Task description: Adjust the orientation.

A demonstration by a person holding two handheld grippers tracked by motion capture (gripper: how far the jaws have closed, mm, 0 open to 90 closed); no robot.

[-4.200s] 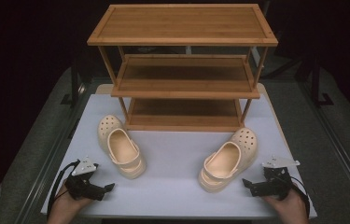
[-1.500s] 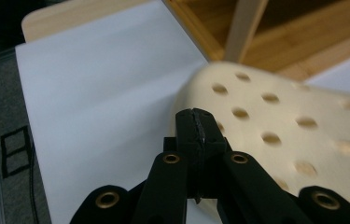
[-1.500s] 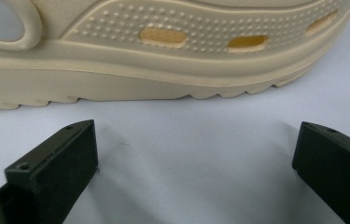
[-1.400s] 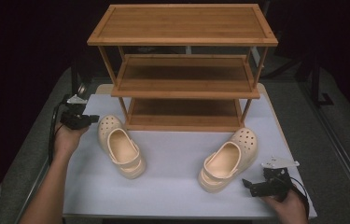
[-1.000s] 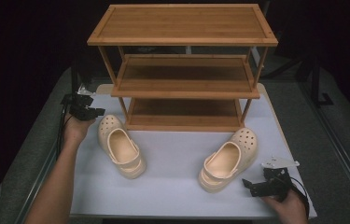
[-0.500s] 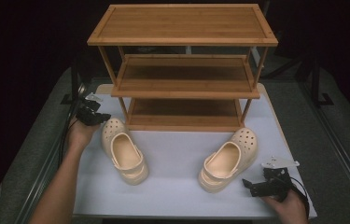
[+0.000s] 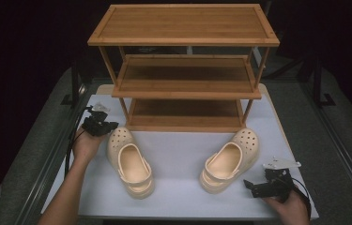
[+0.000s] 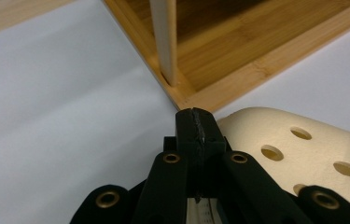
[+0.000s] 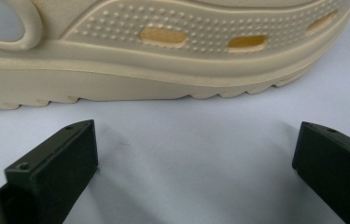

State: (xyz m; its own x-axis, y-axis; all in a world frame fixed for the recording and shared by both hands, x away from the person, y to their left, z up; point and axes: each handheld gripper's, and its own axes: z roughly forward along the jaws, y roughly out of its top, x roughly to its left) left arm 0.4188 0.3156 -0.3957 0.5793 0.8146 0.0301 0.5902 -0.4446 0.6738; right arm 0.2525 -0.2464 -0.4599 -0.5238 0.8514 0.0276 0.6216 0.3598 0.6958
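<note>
From above: left gripper [image 7: 102, 125] just beside the toe of the left clog [image 7: 129, 161] near the wooden rack [image 7: 185, 70], right gripper [image 7: 263, 187] near the right clog [image 7: 229, 159] at the white table's [image 7: 178, 150] front edge. Along the left gripper [image 8: 196, 128]: jaws pressed together on nothing, perforated toe [image 8: 303, 154] just right of the tips, rack corner [image 8: 182, 88] ahead. Along the right gripper [image 9: 196, 154]: jaws spread wide, clog sidewall [image 9: 163, 60] lying across beyond them, apart from both

Matt foam-like clogs [image 7: 131, 161], grained wooden rack [image 7: 185, 70], smooth white tabletop [image 7: 178, 150].
</note>
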